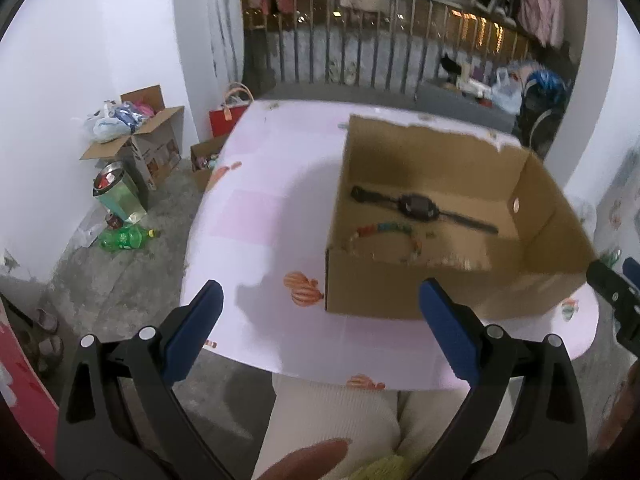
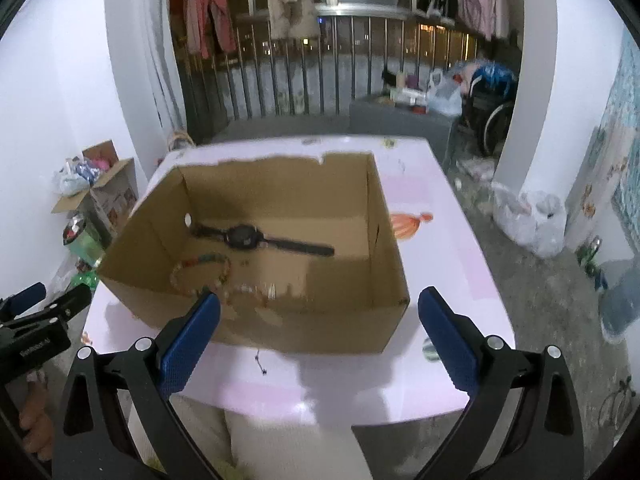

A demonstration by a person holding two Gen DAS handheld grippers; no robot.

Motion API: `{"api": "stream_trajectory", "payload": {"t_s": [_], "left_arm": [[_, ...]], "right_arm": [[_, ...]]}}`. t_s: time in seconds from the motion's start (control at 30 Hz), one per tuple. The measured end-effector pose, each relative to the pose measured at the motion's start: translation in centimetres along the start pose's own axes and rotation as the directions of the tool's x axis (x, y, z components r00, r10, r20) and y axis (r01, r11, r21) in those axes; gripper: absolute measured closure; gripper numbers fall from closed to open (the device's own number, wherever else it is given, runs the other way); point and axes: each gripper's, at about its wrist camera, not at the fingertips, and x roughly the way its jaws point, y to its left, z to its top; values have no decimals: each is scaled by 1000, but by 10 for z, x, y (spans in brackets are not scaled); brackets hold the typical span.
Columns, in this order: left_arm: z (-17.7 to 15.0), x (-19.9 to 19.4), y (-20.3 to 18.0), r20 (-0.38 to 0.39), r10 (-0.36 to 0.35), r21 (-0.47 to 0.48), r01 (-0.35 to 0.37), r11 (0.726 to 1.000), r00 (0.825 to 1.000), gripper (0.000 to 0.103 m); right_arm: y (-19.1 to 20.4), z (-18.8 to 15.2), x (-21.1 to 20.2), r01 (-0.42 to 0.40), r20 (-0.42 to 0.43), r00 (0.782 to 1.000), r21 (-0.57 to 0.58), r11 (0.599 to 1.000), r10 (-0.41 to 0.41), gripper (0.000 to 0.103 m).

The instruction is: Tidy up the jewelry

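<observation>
An open cardboard box stands on the pink table. Inside lie a black wristwatch and a multicoloured bead bracelet. A pale bead string lies by the box's near wall. My left gripper is open and empty, above the table's near edge, left of the box. My right gripper is open and empty, just before the box's near wall. A small dark bit lies on the table in front of the box.
The floor to the left holds open cardboard boxes, a green bottle and a bin. Plastic bags lie on the floor to the right. A railing with hanging clothes is behind. The person's lap is under the table edge.
</observation>
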Motion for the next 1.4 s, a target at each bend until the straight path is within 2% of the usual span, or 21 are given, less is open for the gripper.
{"api": "stream_trajectory", "payload": {"t_s": [0.1,0.3,0.63,1.07,1.4], "left_arm": [[-7,9,-6,-38,3,33,-1,999,999,8],[-18,25,-8,-121,9,59,-2,998,993,8],[-14,29,-7,-154,6,79,6,997,988,8],[-8,32,-23,-203,-11,107,33,994,979,8],[-3,35,-28,-228,6,116,21,993,974,8]], "right_arm": [[-2,-5,9,11,-44,999,3,1000,-11,7],[0,-13,12,23,-71,997,-4,1000,-23,7],[-13,-11,11,53,-82,995,17,998,-51,6],[-24,-10,15,68,-102,993,40,997,-64,7],[-29,-5,20,80,-121,990,51,996,-73,7]]}}
